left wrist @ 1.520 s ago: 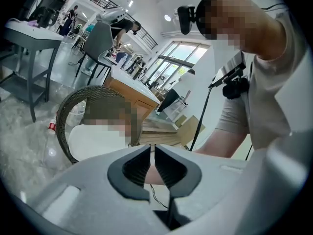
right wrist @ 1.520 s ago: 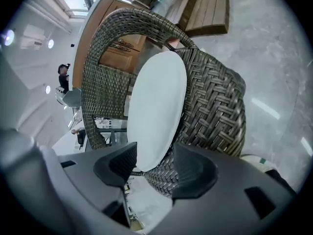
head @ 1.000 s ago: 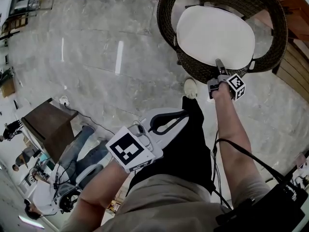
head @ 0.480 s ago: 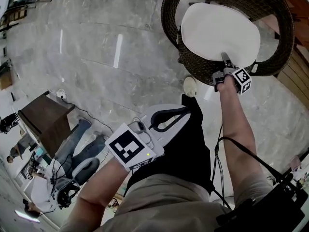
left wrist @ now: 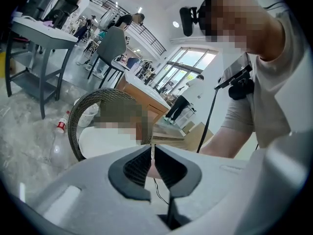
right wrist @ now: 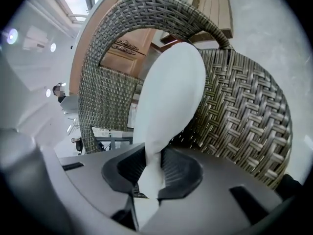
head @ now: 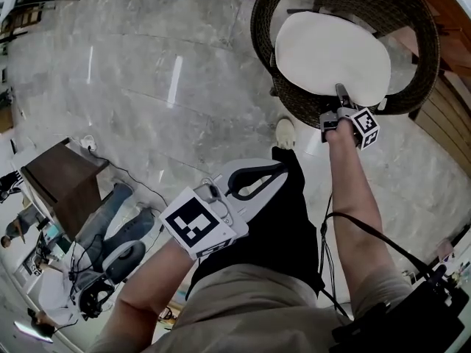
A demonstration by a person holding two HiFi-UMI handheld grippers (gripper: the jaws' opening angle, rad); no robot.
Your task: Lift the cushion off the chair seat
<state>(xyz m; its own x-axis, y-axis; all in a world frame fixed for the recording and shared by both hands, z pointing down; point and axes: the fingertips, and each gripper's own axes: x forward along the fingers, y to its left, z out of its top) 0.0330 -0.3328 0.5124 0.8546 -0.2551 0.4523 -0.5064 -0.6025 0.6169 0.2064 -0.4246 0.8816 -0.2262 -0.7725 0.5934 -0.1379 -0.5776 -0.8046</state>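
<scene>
Grey marble floor (head: pixel 147 87), with a round wicker chair (head: pixel 263 28) at the top of the head view and the white cushion (head: pixel 331 50) lying on its seat. Right gripper (right wrist: pixel 152 166) is at the cushion's near edge, jaws closing with that edge between them and the pads already squeezing it thin. Left gripper (left wrist: pixel 151 153) hangs well back from the chair, above the person's leg, jaws together with nothing in them.
</scene>
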